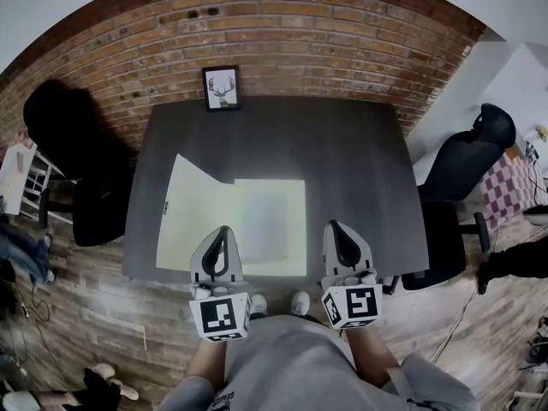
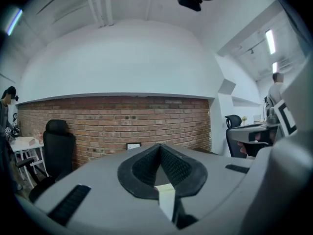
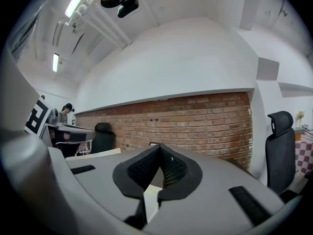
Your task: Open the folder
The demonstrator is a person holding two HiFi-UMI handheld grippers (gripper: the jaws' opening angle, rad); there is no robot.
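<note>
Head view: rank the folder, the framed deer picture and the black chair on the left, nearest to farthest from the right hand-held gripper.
From the right hand-held gripper:
1. The folder, lying open on the table just to its left.
2. The framed deer picture, standing at the table's far edge, left of centre.
3. The black chair, beyond the table's far-left corner.

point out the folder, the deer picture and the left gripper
folder [image 1: 193, 217]: head view, on its left leaf
deer picture [image 1: 222, 88]: head view, middle of the frame
left gripper [image 1: 223, 231]: head view, between its shut fingertips
</note>
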